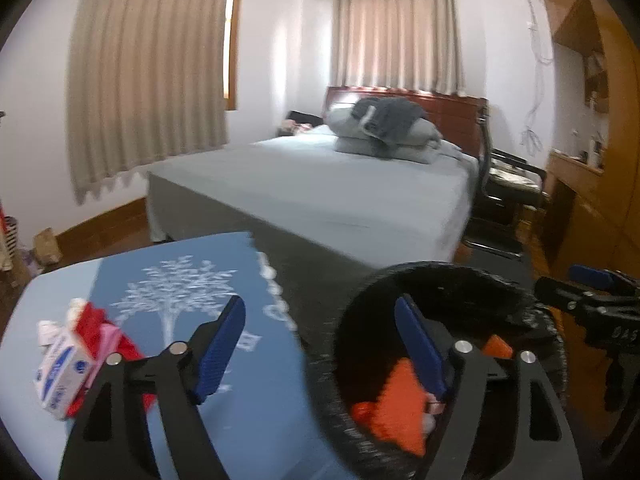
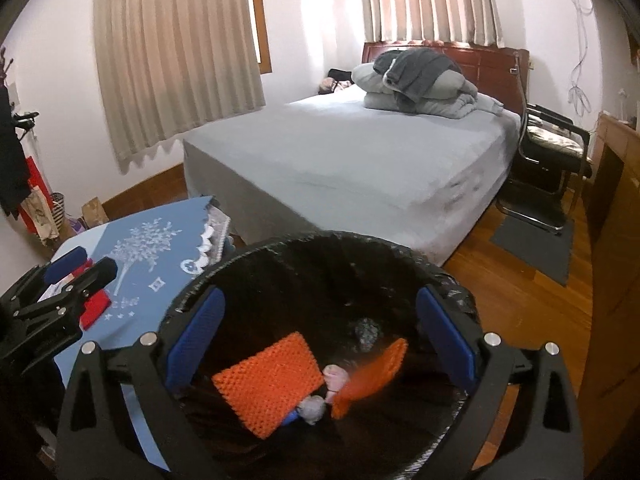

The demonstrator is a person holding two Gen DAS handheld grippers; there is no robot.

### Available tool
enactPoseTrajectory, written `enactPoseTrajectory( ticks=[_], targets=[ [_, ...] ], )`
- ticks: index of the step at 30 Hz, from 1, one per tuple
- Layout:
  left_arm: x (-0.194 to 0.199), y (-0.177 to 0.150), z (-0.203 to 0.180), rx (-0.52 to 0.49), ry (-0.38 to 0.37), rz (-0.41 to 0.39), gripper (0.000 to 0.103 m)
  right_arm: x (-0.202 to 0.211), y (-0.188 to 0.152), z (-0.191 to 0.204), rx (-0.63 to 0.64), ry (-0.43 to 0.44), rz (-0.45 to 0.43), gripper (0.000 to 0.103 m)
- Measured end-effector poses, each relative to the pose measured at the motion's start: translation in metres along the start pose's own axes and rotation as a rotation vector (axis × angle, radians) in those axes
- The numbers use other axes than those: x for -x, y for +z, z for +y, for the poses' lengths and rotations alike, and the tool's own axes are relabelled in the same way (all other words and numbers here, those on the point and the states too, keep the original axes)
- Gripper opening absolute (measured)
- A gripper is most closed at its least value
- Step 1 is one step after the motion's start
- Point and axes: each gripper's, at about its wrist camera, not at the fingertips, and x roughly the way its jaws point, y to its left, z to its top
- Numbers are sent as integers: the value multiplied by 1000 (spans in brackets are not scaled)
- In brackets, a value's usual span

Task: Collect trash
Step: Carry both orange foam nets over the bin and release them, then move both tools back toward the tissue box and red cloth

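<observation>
A black-lined trash bin [image 2: 320, 248] stands beside a table with a blue cloth [image 1: 248, 420]. Inside it lie an orange knit piece [image 2: 268, 384], a second orange piece [image 2: 372, 376] that looks blurred, and small crumpled wads [image 2: 312, 408]. My right gripper [image 2: 320, 344] is open and empty right above the bin's mouth. My left gripper [image 1: 320, 348] is open and empty, straddling the table edge and the bin rim [image 1: 360, 292]. On the table at the left lie a white and blue carton [image 1: 64, 376], red and pink wrappers [image 1: 100, 328] and white tissue [image 1: 48, 328].
A bed [image 2: 360, 160] with grey sheets and folded bedding stands behind the table. A black chair [image 2: 548, 160] and a dark mat [image 2: 536, 248] are on the wooden floor at right. Wooden cabinets line the right wall. Bags sit by the left wall [image 2: 44, 208].
</observation>
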Motion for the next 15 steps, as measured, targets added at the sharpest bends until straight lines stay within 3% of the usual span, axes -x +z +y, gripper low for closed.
enactPoseTrajectory(
  ticks=[15],
  targets=[
    [34,-29,105,82,265,3,82,-25,11,102,90,159,-10,96]
  ],
)
